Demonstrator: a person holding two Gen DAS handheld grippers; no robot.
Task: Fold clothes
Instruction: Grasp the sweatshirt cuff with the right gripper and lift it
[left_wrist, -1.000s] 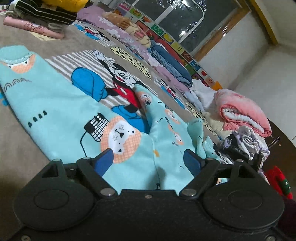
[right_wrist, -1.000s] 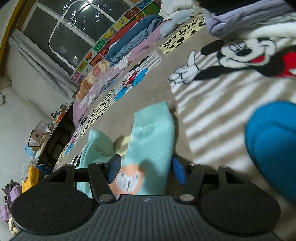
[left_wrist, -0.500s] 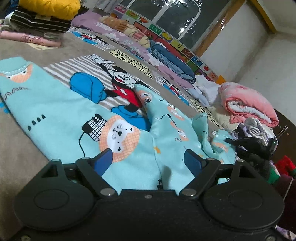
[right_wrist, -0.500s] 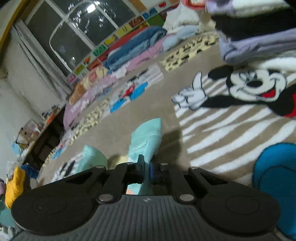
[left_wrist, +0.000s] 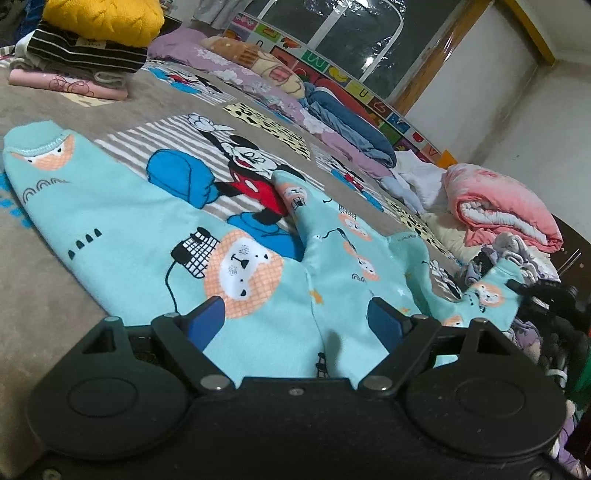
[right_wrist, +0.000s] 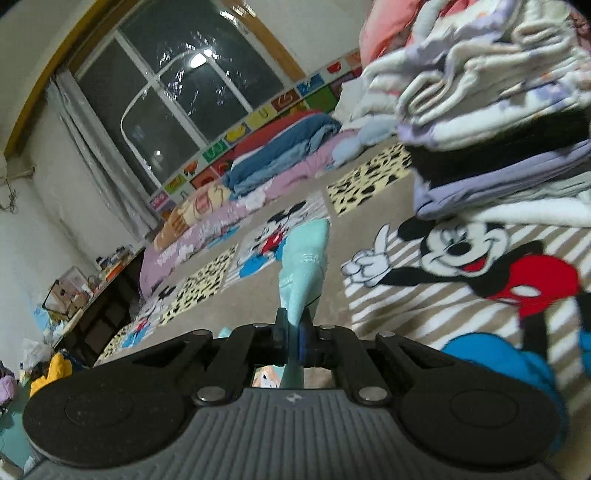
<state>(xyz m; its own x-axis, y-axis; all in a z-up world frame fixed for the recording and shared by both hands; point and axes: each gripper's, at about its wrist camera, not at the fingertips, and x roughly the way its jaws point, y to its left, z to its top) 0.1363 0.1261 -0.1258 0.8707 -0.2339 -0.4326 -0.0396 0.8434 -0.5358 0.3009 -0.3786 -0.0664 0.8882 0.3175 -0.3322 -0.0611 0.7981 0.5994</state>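
My right gripper (right_wrist: 292, 338) has just gone from spread on either side of a cuff to clamped on it. A second ago the cuff lay flat on the Mickey Mouse blanket (right_wrist: 461, 288) between my fingers; half a second ago they had closed; now the pale blue cloth stands up from the pinch, lifted clear of the blanket. So, as I judge it, one end of the garment is in hand and can be carried over for a fold.

My left gripper (left_wrist: 297, 319) has barely moved: its fingers are spread wide, low over the printed baby pyjamas (left_wrist: 155, 225), holding nothing. The pyjamas lie spread across the blanket, one limb running to the left edge of my view, the other toward the far right, where my right gripper raises its end.

No basket or box shows. The nearest to containers are piles: folded clothes (left_wrist: 85, 48) at the blanket's far left corner with a yellow piece on top, and a stack of folded laundry (right_wrist: 498, 110) at the right.
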